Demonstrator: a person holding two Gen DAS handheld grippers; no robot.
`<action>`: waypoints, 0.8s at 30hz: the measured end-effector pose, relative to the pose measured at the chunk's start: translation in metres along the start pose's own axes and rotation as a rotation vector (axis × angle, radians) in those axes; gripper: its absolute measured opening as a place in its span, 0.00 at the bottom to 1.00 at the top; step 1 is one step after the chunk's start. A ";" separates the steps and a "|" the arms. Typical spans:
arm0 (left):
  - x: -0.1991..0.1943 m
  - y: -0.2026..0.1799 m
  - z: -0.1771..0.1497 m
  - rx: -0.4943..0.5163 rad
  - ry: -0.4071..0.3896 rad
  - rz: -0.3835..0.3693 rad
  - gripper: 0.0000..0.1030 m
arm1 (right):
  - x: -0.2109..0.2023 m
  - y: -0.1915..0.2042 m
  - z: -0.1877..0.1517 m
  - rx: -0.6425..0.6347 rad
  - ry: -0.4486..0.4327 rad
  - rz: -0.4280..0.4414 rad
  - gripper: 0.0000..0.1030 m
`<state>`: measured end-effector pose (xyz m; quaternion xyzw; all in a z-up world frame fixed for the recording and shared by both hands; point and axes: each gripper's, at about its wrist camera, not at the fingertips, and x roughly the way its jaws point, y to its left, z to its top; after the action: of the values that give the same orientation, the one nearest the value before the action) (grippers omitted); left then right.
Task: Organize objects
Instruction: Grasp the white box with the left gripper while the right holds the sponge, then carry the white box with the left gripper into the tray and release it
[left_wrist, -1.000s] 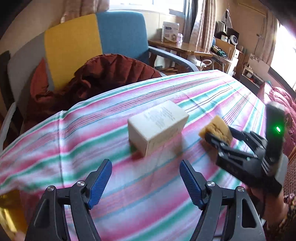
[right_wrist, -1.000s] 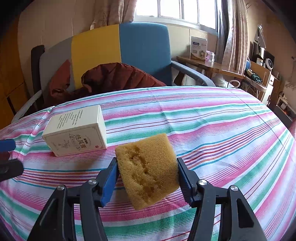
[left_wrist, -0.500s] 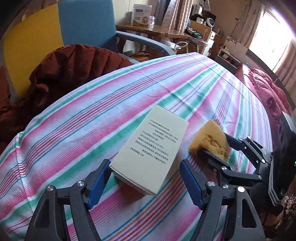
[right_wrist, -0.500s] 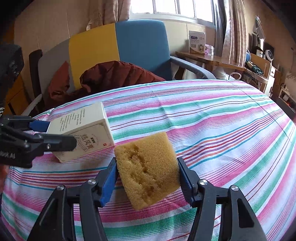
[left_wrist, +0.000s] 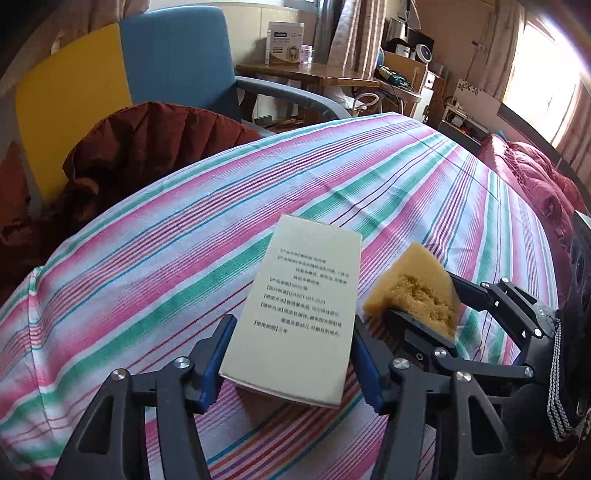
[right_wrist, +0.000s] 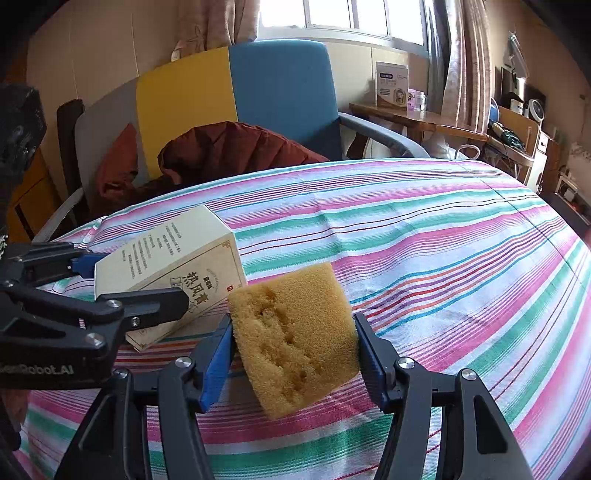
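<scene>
A: Where's your box?

B: Your left tongs (left_wrist: 291, 354) have just been closing; the cream box (left_wrist: 299, 314) sits between the blue pads, tilted on the striped worktop (left_wrist: 166, 258), and they're gripping its sides.

A: And the right?

B: Your right tongs (right_wrist: 293, 354) clamp the yellow sponge (right_wrist: 295, 336), just beside the box.

Matt cardboard box (left_wrist: 295, 317), porous rough sponge (right_wrist: 295, 336), woven striped cloth (left_wrist: 369, 184).

The box (right_wrist: 173, 266) front reads "热风膏"; the left gripper (right_wrist: 48, 369) body reads "Robot.AI".
</scene>
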<state>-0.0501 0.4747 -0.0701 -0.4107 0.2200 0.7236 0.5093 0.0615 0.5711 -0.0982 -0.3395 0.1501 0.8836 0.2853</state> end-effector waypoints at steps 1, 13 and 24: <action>-0.001 0.002 -0.002 -0.020 -0.011 -0.001 0.54 | 0.000 0.000 0.000 -0.001 -0.001 -0.002 0.60; -0.029 0.001 -0.052 -0.138 -0.131 0.099 0.51 | -0.005 0.001 -0.001 -0.009 -0.020 -0.019 0.58; -0.078 0.009 -0.106 -0.251 -0.166 0.107 0.51 | -0.009 0.007 0.000 -0.037 -0.043 -0.055 0.57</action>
<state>-0.0075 0.3496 -0.0676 -0.3974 0.1064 0.8031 0.4310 0.0626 0.5618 -0.0908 -0.3295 0.1184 0.8852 0.3062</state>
